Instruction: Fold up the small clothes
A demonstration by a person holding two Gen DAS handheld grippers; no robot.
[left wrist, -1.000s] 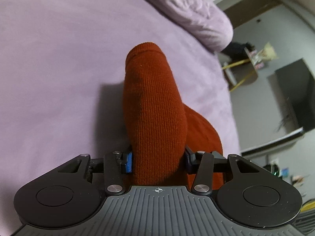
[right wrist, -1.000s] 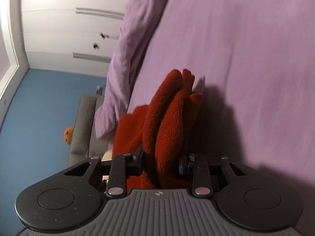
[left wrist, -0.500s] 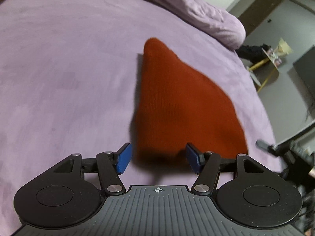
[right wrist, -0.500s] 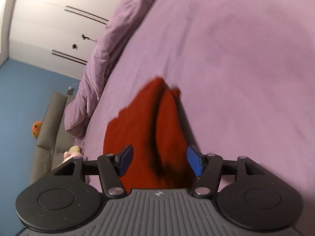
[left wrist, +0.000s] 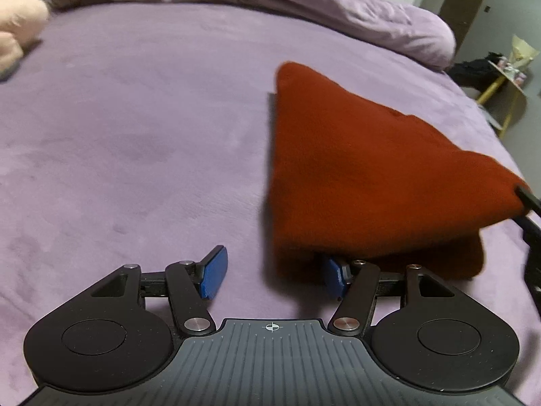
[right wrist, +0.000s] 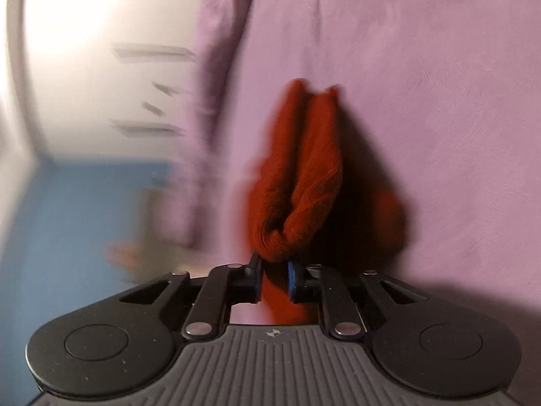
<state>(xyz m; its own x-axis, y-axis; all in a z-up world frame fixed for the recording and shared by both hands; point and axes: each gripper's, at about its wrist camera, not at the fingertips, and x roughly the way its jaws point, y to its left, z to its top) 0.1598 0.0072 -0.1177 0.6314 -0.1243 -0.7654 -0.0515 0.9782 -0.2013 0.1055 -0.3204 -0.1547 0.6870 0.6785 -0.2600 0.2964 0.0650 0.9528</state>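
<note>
Purple bed (left wrist: 135,135) (right gripper (right wrist: 274,279) level)

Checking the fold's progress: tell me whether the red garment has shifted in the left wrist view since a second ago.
Yes. The red garment has left the open left gripper, now lying right of it on the purple bedspread.

Dim, warm indoor light. The left wrist view is fairly sharp near the gripper (left wrist: 272,275), softer on the red cloth (left wrist: 372,176), which casts a dark shadow along its near edge. The right wrist view is streaked with motion blur, heaviest at left, where the white wall (right wrist: 84,50) glares. Fisheye curvature bends both frames' edges.
</note>
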